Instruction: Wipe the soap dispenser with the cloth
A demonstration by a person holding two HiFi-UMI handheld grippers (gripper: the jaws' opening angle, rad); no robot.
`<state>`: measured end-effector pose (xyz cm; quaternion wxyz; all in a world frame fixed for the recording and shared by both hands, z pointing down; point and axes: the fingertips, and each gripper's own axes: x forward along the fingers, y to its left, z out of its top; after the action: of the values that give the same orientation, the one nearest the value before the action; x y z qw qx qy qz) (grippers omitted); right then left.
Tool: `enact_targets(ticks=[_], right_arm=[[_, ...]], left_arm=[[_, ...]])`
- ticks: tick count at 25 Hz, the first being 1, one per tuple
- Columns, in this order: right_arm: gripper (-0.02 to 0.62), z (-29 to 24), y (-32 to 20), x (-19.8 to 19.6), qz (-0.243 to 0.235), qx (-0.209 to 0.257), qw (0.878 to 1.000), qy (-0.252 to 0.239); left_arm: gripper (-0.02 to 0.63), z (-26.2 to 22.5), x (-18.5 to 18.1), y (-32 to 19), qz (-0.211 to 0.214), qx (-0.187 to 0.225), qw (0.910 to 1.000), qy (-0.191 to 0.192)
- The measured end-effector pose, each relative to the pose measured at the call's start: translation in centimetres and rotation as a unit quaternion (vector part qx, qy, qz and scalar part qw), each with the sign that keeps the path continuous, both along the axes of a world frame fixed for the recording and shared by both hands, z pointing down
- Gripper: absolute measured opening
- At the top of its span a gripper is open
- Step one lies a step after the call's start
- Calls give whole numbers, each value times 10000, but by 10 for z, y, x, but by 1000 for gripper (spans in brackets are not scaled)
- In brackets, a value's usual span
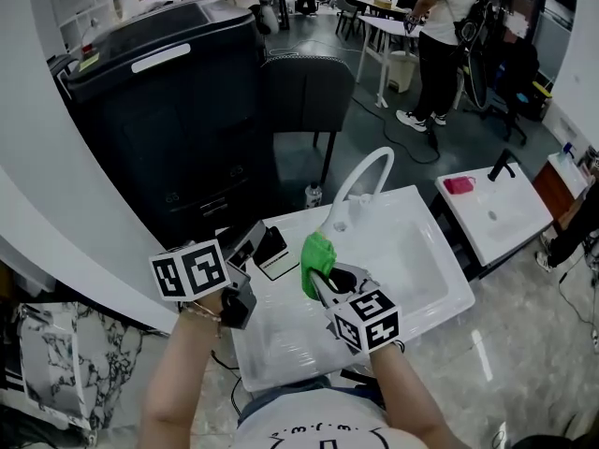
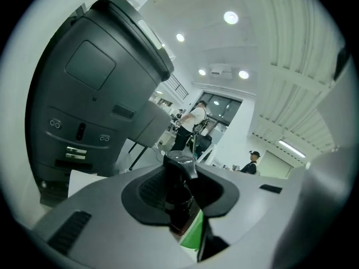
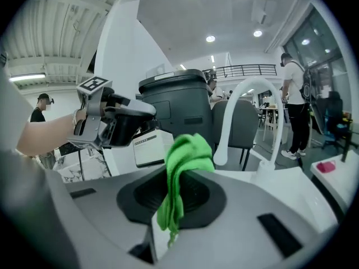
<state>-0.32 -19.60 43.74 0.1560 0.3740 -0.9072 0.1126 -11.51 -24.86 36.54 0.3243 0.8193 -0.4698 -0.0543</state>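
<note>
While L gripper [image 2: 185, 209] clamps the soap dispenser [image 2: 178, 175], R gripper [image 3: 174, 202] pinches the green cloth [image 3: 189, 147] just beside it. White sink [image 1: 426, 265] lies under both; dark cabinet [image 1: 178, 110] stands beyond L gripper.

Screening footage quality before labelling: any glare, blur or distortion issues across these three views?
Head view: wide-angle bend, dark corners, glossy white sink bright but readable. Left gripper view: fisheye circle, ceiling lights flare, dark pump-top soap dispenser close and soft. Right gripper view: same fisheye, bright green cloth fairly sharp, near foreground blurred.
</note>
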Motion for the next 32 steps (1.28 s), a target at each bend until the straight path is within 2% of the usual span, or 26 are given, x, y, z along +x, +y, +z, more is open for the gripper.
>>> enact_targets(ticks=[3,5,9,11,13,19,25,29,32], right_arm=[[51,-12,-3,5,54,48,9998,-211],[51,-25,-3,6,-36,108,9989,-452],[51,-57,4,0,-482,272,9917,-1163],[51,-69,8,-8,-712,327,9871,-1396],[51,-75,12,-17,-887,351,9841,-1496],[51,-64,21,-38,-1212,199,9815,-1466],[51,-34,19,-40,-1228,-137,9856,-1153],[51,-17,18,-40,-1221,-351,9867,-1011],[51,-16,17,-35,-1181,-339,9873,-1003]], left_arm=[[107,-9,3,3,455,628,9966,-285],[107,-15,10,8,825,1064,9892,-585],[107,-22,28,23,1572,1883,9626,-1147],[106,-26,33,30,1827,2162,9511,-1235],[106,-30,35,34,1946,2328,9447,-1241],[107,-40,40,33,1834,2460,9433,-1267],[106,-50,33,33,1710,2501,9481,-970],[106,-52,32,36,1760,2509,9462,-1036],[106,-52,32,41,1811,2549,9435,-1096]])
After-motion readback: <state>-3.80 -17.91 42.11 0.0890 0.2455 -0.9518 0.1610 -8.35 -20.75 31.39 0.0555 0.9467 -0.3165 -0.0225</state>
